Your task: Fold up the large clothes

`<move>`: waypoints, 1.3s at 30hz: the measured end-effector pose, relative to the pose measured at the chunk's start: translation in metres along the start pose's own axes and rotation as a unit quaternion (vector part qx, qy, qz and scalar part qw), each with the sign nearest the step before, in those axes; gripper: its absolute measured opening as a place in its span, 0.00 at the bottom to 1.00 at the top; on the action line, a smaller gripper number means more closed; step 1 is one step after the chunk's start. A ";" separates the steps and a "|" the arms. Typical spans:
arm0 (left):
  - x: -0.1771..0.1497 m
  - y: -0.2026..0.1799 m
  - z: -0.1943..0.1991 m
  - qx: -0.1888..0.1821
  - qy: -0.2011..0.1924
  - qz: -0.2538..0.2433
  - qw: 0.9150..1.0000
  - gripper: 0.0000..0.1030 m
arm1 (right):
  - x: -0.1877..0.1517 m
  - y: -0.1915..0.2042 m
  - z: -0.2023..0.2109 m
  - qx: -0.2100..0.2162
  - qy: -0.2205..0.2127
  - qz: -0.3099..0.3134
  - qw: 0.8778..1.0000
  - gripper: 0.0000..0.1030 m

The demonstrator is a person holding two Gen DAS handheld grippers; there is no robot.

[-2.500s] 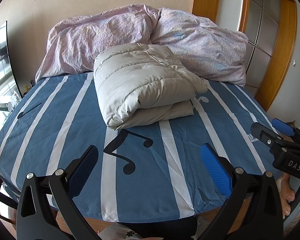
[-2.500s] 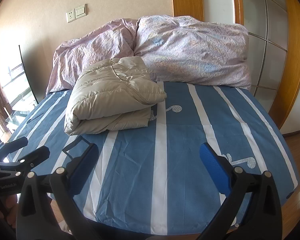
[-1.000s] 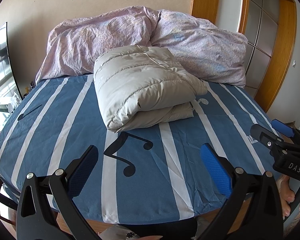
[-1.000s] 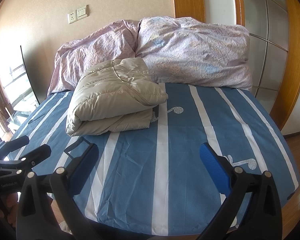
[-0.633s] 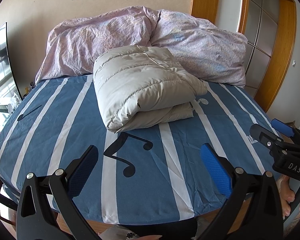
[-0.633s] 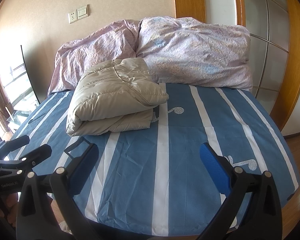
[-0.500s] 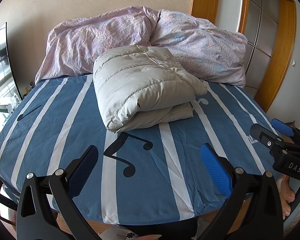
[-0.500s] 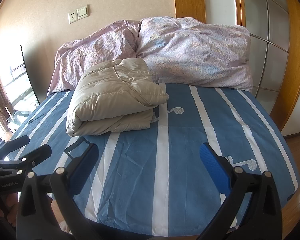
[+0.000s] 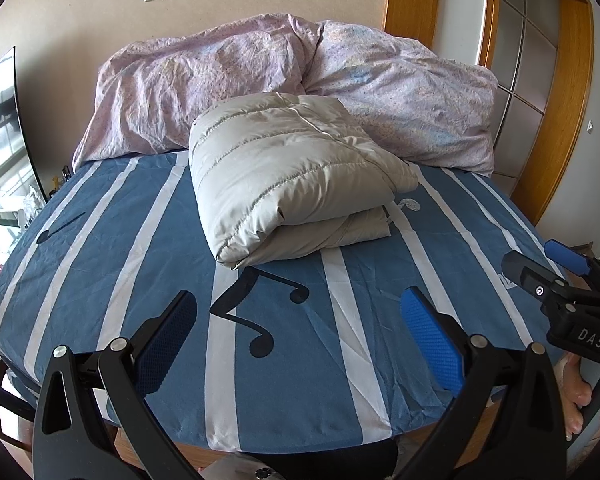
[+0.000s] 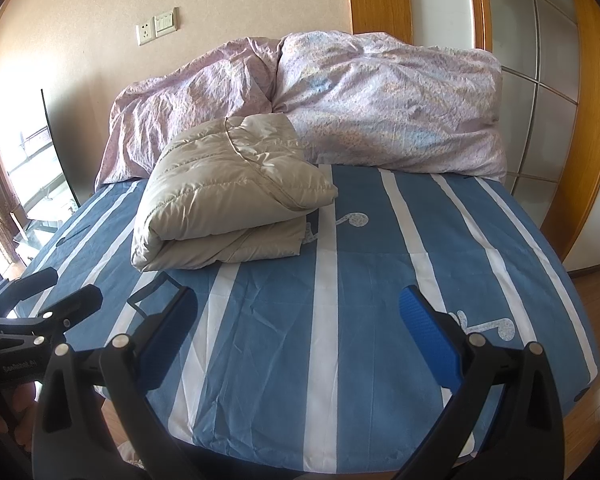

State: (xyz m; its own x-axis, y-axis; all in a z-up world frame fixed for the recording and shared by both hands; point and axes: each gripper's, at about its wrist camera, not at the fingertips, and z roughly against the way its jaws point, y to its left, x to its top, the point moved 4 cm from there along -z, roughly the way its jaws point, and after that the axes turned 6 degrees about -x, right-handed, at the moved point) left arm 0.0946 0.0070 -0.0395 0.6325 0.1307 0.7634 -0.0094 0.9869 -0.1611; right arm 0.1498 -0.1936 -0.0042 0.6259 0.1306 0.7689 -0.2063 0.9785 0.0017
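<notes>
The beige padded jacket (image 9: pixel 296 184) lies folded into a compact, layered bundle on the blue striped sheet (image 9: pixel 140 280) that covers the bed. The bundle sits toward the head of the bed, with its far edge touching the crumpled pink duvet (image 9: pixel 228 84) heaped against the wall. The rounded fold faces the foot of the bed, and the looser lower layers show beneath it on the right side. This placement appears deliberate: a finished fold parked away from the working edge leaves the near half of the sheet free as a flat surface. Judged from the shape of the bundle, the folding of this garment is complete or very nearly so.

The left gripper (image 9: pixel 300 344) is held above the near edge of the bed, well apart from the jacket. Its blue pads (image 9: pixel 432 344) stand wide apart, with only sheet visible between them. It holds nothing and touches nothing.

The right gripper (image 10: pixel 300 340) is held at a similar height beside the left unit, also at the foot of the bed. Its jaws are likewise spread wide and carry no fabric. Each gripper appears at the edge of the other camera's view, which confirms that the two are near each other but not in contact.

Both tools aim toward the jacket without engaging it. This posture is consistent with a withdrawn, idle position after a release, though the frames alone cannot confirm the intent.
</notes>
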 end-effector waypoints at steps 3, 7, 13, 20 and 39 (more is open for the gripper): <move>0.001 -0.001 0.000 -0.002 -0.002 -0.002 1.000 0.99 | 0.000 0.002 -0.001 -0.001 -0.001 0.000 1.000 0.98; 0.001 0.000 0.000 -0.003 -0.003 -0.002 1.000 0.99 | 0.000 0.000 -0.001 0.000 -0.001 0.000 1.000 0.98; 0.001 0.000 0.000 -0.004 -0.003 -0.003 1.000 0.99 | 0.000 0.000 0.000 0.000 -0.002 0.000 1.000 0.98; 0.000 -0.001 0.001 -0.003 -0.003 -0.003 1.000 0.99 | 0.000 0.000 0.000 0.001 -0.002 -0.001 1.000 0.98; 0.000 -0.002 0.000 -0.004 -0.003 -0.003 1.000 0.99 | -0.001 -0.002 0.001 0.001 -0.003 -0.001 1.000 0.98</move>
State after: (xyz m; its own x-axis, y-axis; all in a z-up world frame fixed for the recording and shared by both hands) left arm 0.0942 0.0053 -0.0391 0.6281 0.1261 0.7679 0.0009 0.9867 -0.1627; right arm 0.1487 -0.1957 -0.0040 0.6212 0.1279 0.7732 -0.2070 0.9783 0.0044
